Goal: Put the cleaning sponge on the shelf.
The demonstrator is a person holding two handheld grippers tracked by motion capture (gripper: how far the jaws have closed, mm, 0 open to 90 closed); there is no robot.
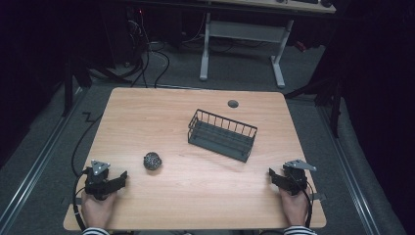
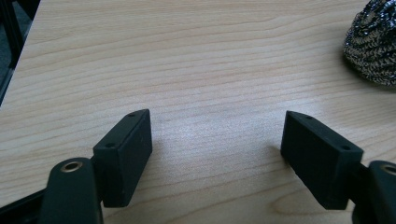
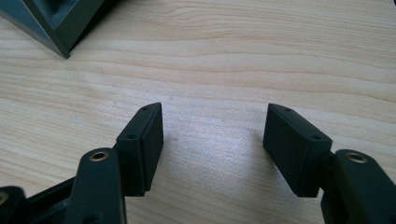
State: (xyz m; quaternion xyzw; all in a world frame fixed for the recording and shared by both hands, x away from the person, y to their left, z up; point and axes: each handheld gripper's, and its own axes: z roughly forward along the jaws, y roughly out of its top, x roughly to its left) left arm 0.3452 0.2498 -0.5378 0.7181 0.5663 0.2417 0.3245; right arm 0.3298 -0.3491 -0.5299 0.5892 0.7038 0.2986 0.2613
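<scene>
Approach step, nothing held: steel scouring ball [image 1: 152,161] lies just left of the wire basket [image 1: 222,135], left gripper [image 1: 121,177] and right gripper [image 1: 272,175] both gaping empty; next, left gripper likely must close on the ball.

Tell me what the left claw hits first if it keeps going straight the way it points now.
Probably bare table. The left claw stands open over plain wood; the steel scouring ball sits off to one side of its line, so it likely slides past, though depth is hard to judge.
</scene>
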